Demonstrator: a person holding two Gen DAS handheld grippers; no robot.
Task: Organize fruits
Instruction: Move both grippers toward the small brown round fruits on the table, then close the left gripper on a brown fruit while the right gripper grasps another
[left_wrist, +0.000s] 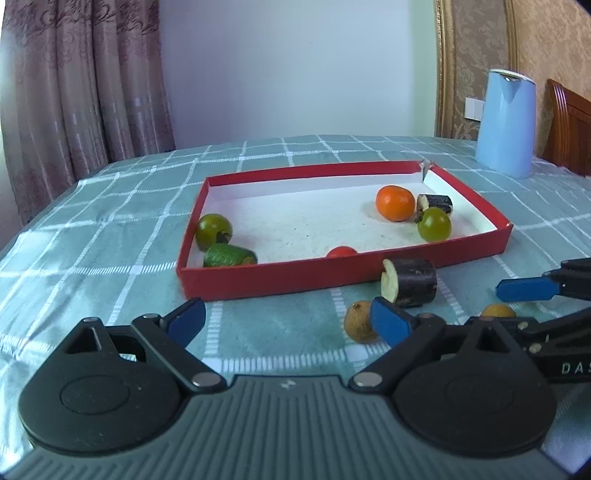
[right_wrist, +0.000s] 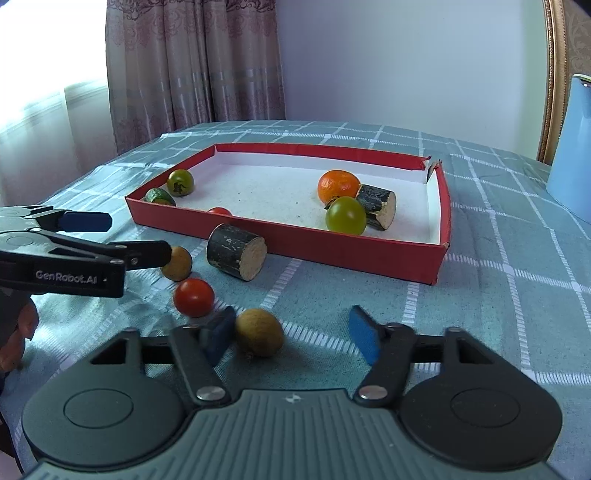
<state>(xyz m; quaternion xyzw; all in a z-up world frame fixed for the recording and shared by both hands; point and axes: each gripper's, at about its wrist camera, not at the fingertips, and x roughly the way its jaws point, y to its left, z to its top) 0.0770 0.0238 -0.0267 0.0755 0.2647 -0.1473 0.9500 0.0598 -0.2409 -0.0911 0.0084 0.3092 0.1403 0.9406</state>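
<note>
**Mid-sort: loose fruit in front of the tray, both tools open**

Left wrist view. The left gripper (left_wrist: 288, 323) is hovering low over the teal checked tablecloth on the table (left_wrist: 110, 206), fingers spread wide and pinching nothing. Its right finger is sitting just beside a small tan round fruit (left_wrist: 358, 320). A dark-skinned cut cylinder with a pale face (left_wrist: 408, 282) is lying just outside the near wall of the shallow red cardboard tray (left_wrist: 280, 275). Inside the tray: an orange mandarin (left_wrist: 395, 203), two green tomatoes, a green cut piece, a second dark cylinder, and a red tomato against the near wall. A pale blue jug (left_wrist: 506, 123) is standing well behind the tray.

Right wrist view. The right gripper (right_wrist: 291, 334) is also open, holding nothing. A brownish-green oval fruit (right_wrist: 259, 333) is lying between its fingers, touching or nearly touching the left one. A loose red cherry tomato (right_wrist: 194, 297) is resting near it.

Judgement: the pick step is in hand. Next move calls for centring on the oval fruit, closing gently, then lifting over the tray wall.
</note>
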